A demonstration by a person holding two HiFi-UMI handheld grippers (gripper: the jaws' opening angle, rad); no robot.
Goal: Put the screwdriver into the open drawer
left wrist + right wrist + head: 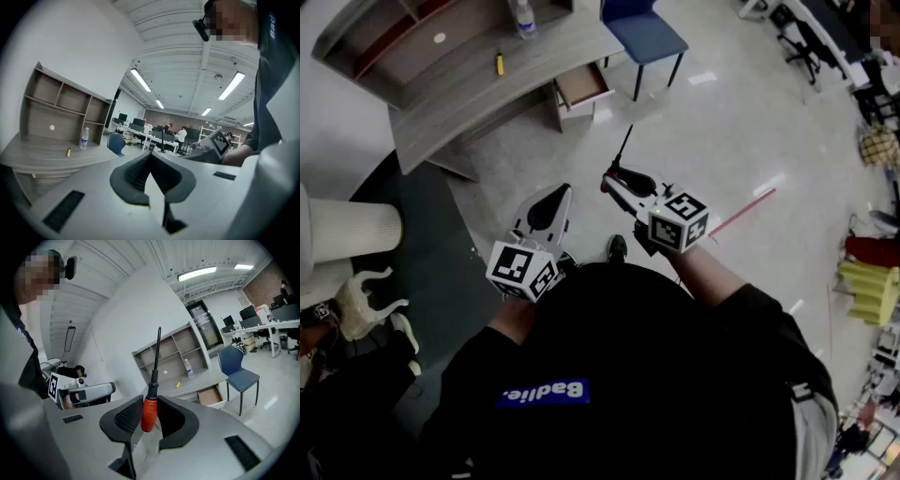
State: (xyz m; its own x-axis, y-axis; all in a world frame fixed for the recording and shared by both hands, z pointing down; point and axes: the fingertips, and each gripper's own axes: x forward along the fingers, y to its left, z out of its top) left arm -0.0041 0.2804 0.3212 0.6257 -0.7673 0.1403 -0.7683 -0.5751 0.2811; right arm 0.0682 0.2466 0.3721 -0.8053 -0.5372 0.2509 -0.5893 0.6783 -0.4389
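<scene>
Pale office floor (712, 141) lies between the person and a grey desk (459, 98). The desk's open drawer (581, 86) hangs under its right end, beside a blue chair (642, 33), and a water bottle (523, 19) stands on top. The right gripper (617, 180) clamps the orange-handled screwdriver (149, 411), well apart from the drawer. The left gripper (555, 197) is closed and empty.

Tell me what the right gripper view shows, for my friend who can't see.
The right gripper is shut on a screwdriver with an orange handle, its black shaft pointing up. Beyond stand a grey desk with an open drawer, a water bottle and a blue chair.
</scene>
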